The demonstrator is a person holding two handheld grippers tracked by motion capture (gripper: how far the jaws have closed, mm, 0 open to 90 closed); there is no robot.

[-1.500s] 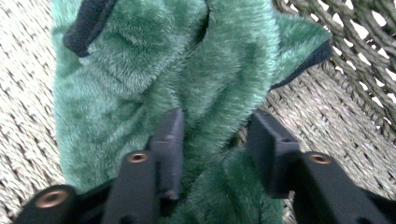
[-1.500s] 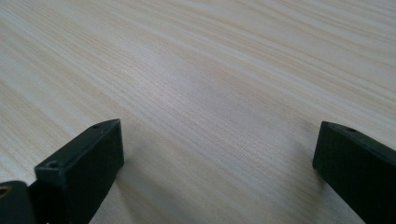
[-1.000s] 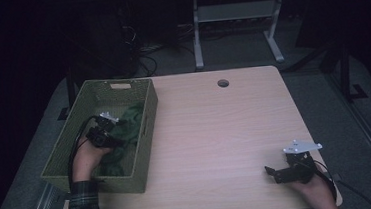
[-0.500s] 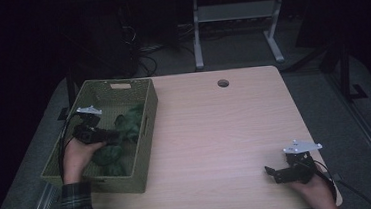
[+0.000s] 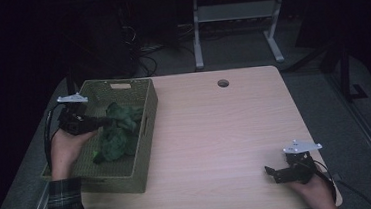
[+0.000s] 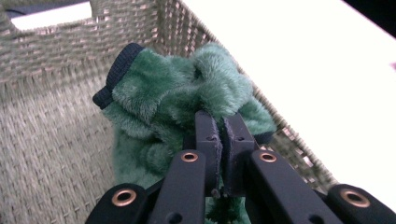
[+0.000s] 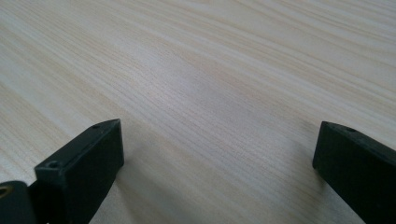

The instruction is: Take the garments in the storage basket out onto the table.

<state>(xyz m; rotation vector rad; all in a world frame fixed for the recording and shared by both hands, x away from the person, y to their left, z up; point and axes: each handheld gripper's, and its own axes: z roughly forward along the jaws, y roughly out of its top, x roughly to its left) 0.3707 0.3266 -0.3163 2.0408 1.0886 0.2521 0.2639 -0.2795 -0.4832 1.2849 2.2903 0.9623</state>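
A fuzzy green garment [image 5: 119, 132] with a dark ribbed cuff [image 6: 117, 74] lies bunched in the woven olive basket [image 5: 146, 137] at the table's left. My left gripper [image 5: 105, 122] hangs over the basket's left half, shut on a fold of the green garment [image 6: 187, 98], which trails down from the jaws. Its jaws pinch the fabric with almost no gap. My right gripper [image 5: 271, 173] rests near the table's front right corner, open, with bare wood between its fingertips [image 7: 100, 144].
The light wooden table [image 5: 216, 132] has a round cable hole [image 5: 223, 83] near its far edge. Beyond the table stand a metal-framed stand [image 5: 237, 25] and cables on the dark floor.
My left gripper has risen from low in the basket and shifted left, pulling the green garment up with it. The right gripper has stayed put.
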